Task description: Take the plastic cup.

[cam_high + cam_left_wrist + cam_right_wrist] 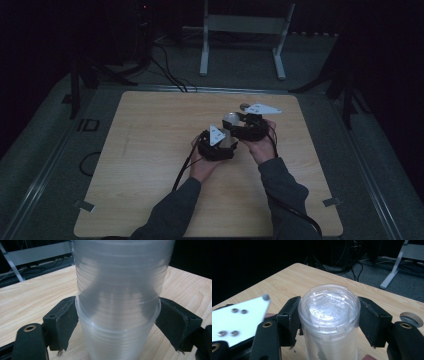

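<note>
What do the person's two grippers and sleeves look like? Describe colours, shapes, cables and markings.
Both the left gripper and the right gripper are black, each topped by a pale three-cornered plate with small rivets. Black cables trail back. Jaws carry dark padded faces; brass-ringed holes mark the arms. Sleeves are dark grey.

A pale wooden tabletop [150, 150] is sitting under dim light, with a white metal frame [243, 25] and dark cables [167, 70] lying beyond it.

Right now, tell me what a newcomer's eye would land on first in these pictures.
First, the clear ribbed plastic cups nested in a stack, which the left claw clamps from both sides and the right claw grips at the embossed end. In the high view both claws meet at the middle of the pale wooden table, lit against a dark room.
</note>
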